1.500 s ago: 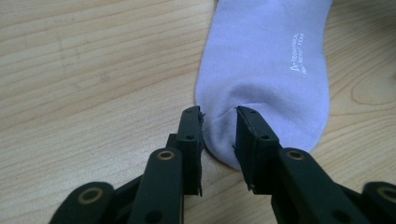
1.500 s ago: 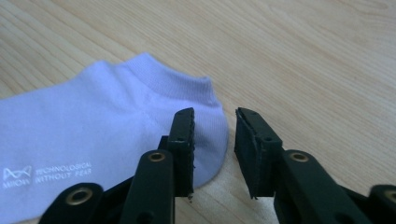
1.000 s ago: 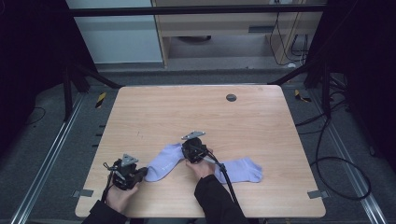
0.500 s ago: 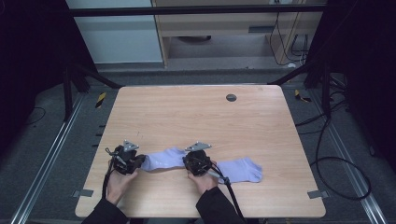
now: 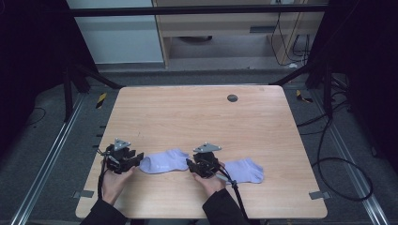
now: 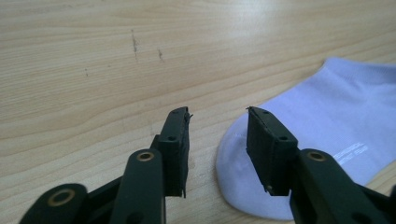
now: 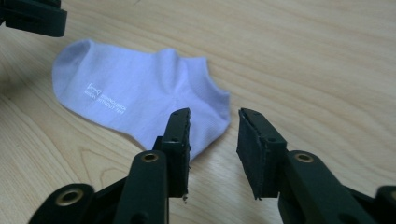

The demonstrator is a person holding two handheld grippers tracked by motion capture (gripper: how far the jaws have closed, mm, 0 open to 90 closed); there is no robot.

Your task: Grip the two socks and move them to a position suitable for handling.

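A pale lilac ankle sock [image 5: 164, 161] lies flat on the wooden table [image 5: 197, 112] between my two grippers. My left gripper [image 5: 136, 159] is at its toe end. In the left gripper view the left gripper [image 6: 217, 114] is open, its jaws just opened, and the sock's toe [image 6: 327, 140] lies on the table by the right jaw, unpressed. My right gripper [image 5: 191, 165] is at the sock's cuff end. In the right gripper view the right gripper [image 7: 214, 114] is also open, its jaws just opened, with the sock [image 7: 140, 98] free beside the left jaw. A second lilac sock [image 5: 244, 169] lies right of it.
A dark round hole [image 5: 232, 98] sits near the table's far edge. The table's near edge runs just under my hands. Black frame rails and cables surround the table. The left gripper's jaw [image 7: 32, 18] shows at the top left of the right gripper view.
Both grippers have let go of the sock, which now lies flat and level. The left gripper moved away from the near edge; the right gripper moved toward it.
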